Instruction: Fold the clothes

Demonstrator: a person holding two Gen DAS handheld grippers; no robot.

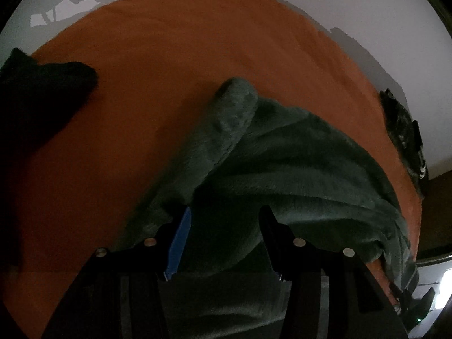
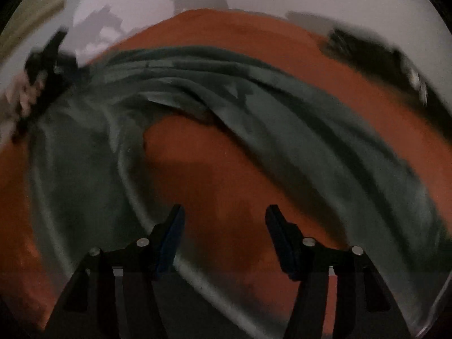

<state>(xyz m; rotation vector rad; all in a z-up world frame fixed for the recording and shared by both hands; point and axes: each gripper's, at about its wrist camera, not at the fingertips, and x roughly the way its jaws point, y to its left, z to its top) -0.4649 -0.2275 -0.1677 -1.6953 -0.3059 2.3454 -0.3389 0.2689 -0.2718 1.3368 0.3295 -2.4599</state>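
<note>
A dark green fleece garment [image 1: 282,152] lies crumpled on the orange-covered desk [image 1: 169,56], bunched toward the near right, with one rolled sleeve end pointing to the far side. The left gripper [image 1: 226,214] hangs over the garment's near edge with its fingers [image 1: 179,240] spread wide and closed on nothing. In the blurred right wrist view, the right gripper [image 2: 224,212] is likewise wide apart and empty above bare orange cloth, the garment arching around it.
</note>
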